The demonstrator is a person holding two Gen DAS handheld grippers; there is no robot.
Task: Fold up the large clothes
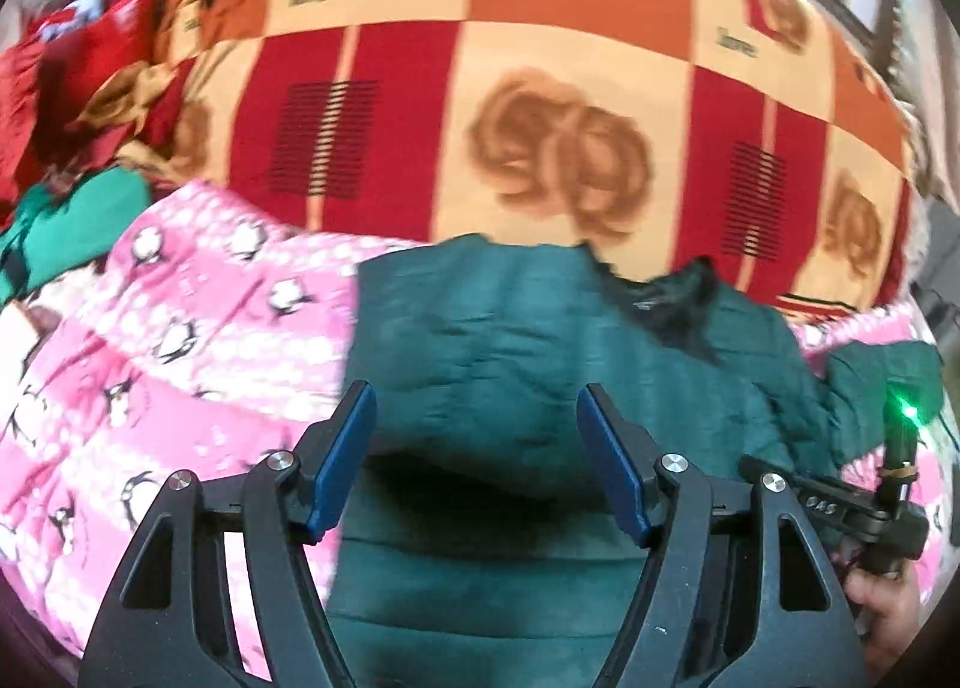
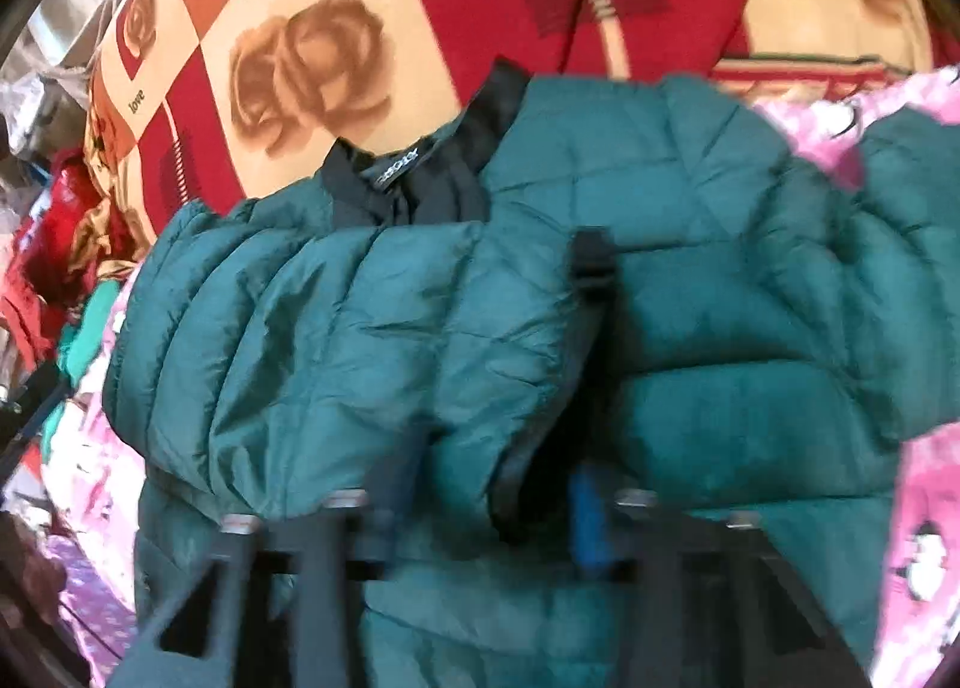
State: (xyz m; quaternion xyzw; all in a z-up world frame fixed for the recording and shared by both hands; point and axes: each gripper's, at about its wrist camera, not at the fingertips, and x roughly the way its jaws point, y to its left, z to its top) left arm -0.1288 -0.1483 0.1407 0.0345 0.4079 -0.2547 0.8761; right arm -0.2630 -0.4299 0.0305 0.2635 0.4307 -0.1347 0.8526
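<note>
Green jacket point(image 2: 420, 340) on pink blanket point(image 1: 180, 328), sleeve folded in. Left gripper point(image 1: 474, 418) agape, empty; right gripper point(image 2: 480, 502) blurred — possibly pinching a fold, cannot tell. Next: other sleeve.

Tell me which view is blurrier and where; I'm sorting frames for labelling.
Right wrist view: worst, the right gripper is smeared by motion, the green jacket softer at its edges. Left wrist view: left gripper crisp, the patterned blanket mildly blurred; both bulge with fisheye distortion.
</note>
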